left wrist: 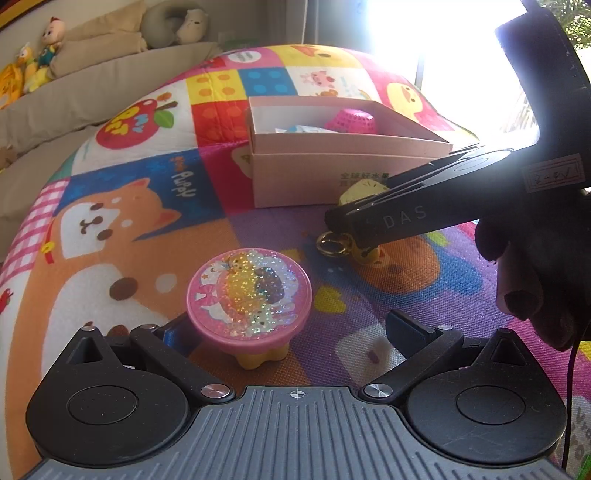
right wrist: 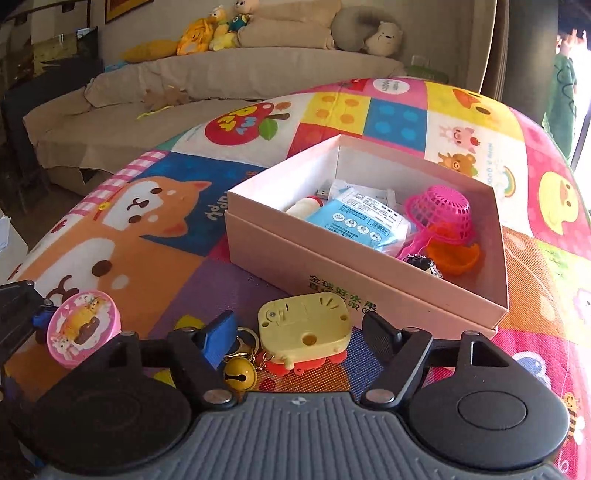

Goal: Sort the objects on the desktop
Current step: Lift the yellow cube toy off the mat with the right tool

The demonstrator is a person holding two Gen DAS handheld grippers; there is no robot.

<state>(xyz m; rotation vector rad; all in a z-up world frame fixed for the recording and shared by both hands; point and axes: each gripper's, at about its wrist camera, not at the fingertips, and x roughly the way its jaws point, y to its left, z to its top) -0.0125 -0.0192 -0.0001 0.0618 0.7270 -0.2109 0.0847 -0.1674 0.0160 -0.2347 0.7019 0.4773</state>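
A pink glittery round toy on a yellow base stands on the colourful mat, between the fingers of my open left gripper, close to the left finger; it also shows in the right wrist view. My right gripper is open around a yellow toy with a gold ring and bell, lying in front of a pink box. The box holds a blue packet, a pink basket and an orange piece. The right gripper shows in the left wrist view.
The box stands on the play mat just beyond both toys. A beige sofa with plush toys lies behind. Bright window glare fills the upper right of the left wrist view.
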